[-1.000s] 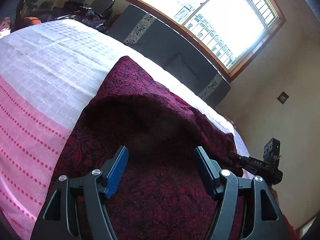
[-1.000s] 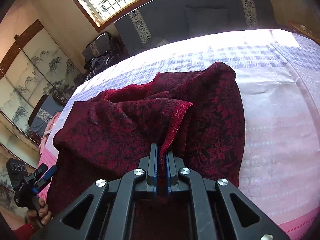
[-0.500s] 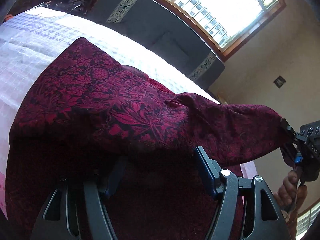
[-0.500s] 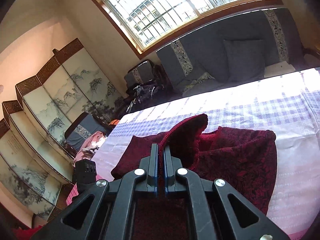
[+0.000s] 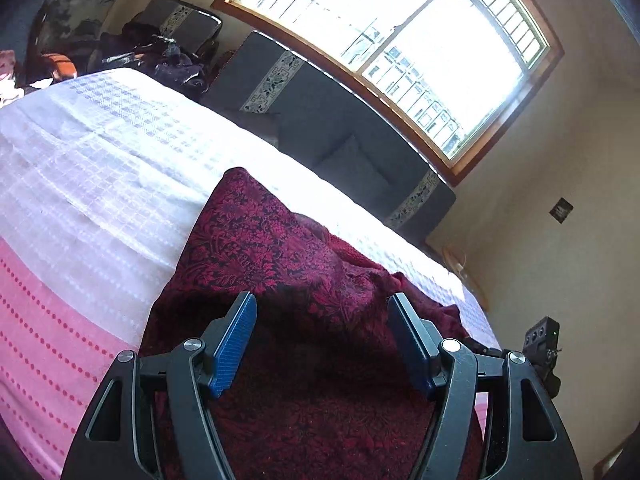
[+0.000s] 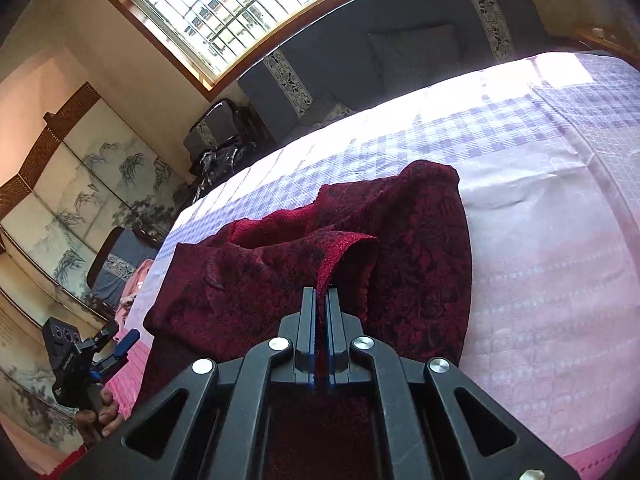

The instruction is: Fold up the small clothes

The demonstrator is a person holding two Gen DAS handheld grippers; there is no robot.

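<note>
The dark red patterned garment (image 6: 420, 248) lies rumpled on the checked bedspread (image 6: 540, 184), its hemmed edge raised toward six o'clock because the right gripper (image 6: 320, 300) is clamped shut on it, ready to carry a fold. At eight o'clock the left gripper (image 5: 320, 340) hovers agape over the cloth, apparently gripping nothing.
</note>
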